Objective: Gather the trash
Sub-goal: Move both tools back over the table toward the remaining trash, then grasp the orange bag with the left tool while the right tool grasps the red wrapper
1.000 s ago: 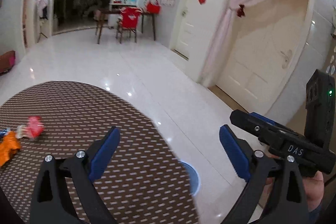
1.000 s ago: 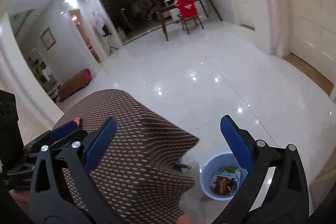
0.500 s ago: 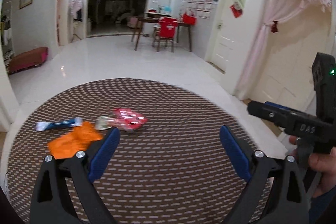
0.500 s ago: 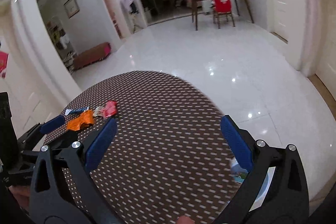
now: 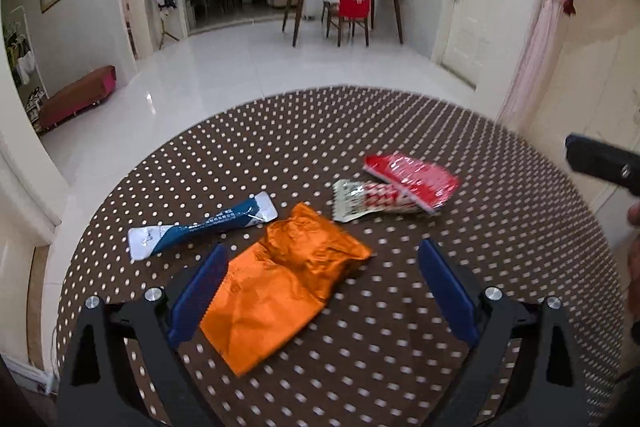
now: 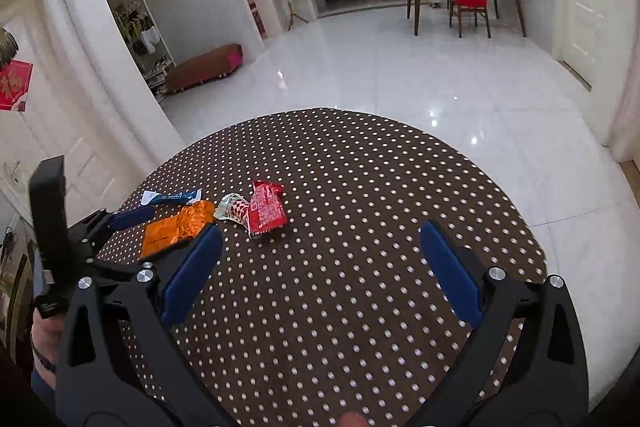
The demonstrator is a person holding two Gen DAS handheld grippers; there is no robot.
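Three pieces of trash lie on a round brown dotted table (image 5: 400, 131) (image 6: 360, 307). An orange foil wrapper (image 5: 280, 283) (image 6: 176, 227) rests between the fingertips of my open left gripper (image 5: 324, 287), nearer the left finger. Behind it lie a blue and white sachet (image 5: 200, 227) (image 6: 172, 197) and a red and white wrapper (image 5: 400, 183) (image 6: 260, 211). My right gripper (image 6: 320, 267) stands open over bare tablecloth, to the right of the wrappers, with nothing between its fingers. The left gripper's body (image 6: 104, 239) shows at the left of the right wrist view.
White tiled floor (image 6: 400, 67) surrounds the table. A low red bench (image 5: 76, 95) stands by the left wall. A dining table with a red-covered chair (image 5: 352, 7) is far back. A door and pink curtain (image 5: 540, 39) are at the right.
Both views have swung left from the floor and blue trash bin to the table. The wrappers have come to the centre, and the orange one now lies between the left gripper's fingers.
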